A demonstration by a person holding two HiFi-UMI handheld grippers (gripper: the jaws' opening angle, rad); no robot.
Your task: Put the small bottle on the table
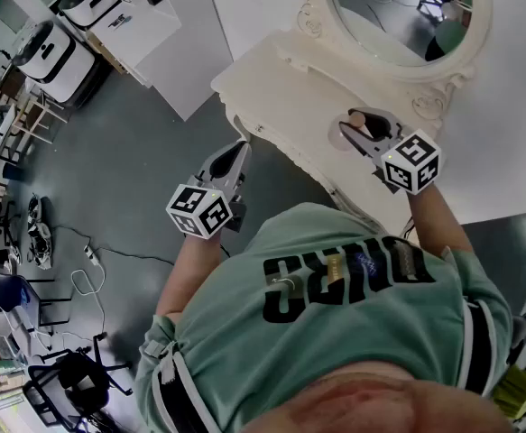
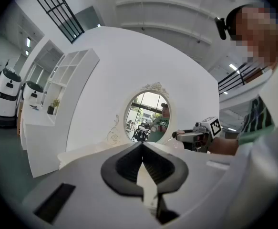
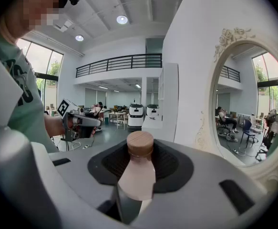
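Note:
The small bottle (image 3: 139,149), pale pink with a wood-coloured cap, stands upright between the jaws of my right gripper (image 3: 139,175), which is shut on its body. In the head view my right gripper (image 1: 357,133) holds the bottle (image 1: 354,124) over the top of the white dressing table (image 1: 276,66), near the mirror's base. My left gripper (image 1: 234,162) hovers off the table's front left edge. Its jaws in the left gripper view meet at the tips with nothing between them, so my left gripper (image 2: 142,149) is shut and holds nothing.
An oval mirror (image 1: 407,7) with a carved frame rises at the back of the table. Two white robots (image 1: 50,48) and a white shelf unit (image 1: 127,7) stand on the grey floor to the left. Cables (image 1: 87,269) and chairs (image 1: 73,377) lie further left.

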